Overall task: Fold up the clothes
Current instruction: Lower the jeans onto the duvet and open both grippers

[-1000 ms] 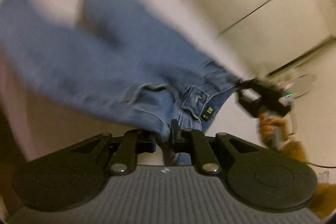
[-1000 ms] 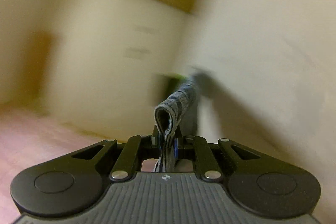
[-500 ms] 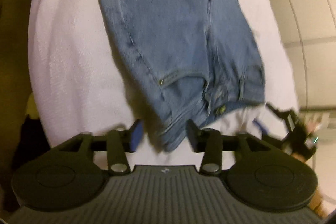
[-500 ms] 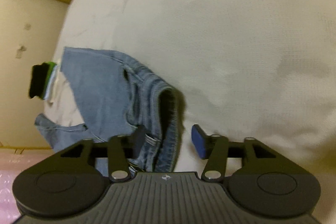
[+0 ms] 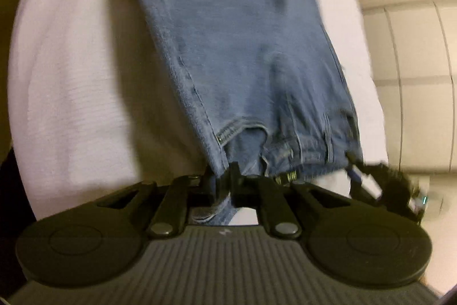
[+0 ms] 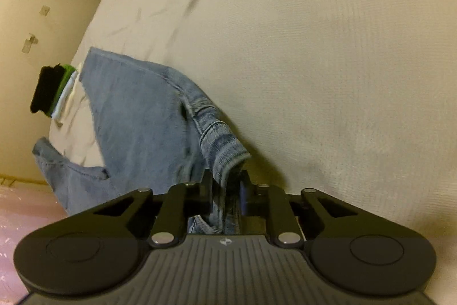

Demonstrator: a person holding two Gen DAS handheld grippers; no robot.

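Denim filled the centre of both views: the jeans (image 5: pixel 242 47) lay spread lengthwise on the white bedding (image 5: pixel 71 90), no fold made yet. At lower centre-left the left gripper (image 5: pixel 221 185) pinched one waistband corner; at right, the right gripper (image 6: pixel 227 187) clamped the other. Half a second earlier both sets of jaws stood apart beside the cloth; now they had closed.
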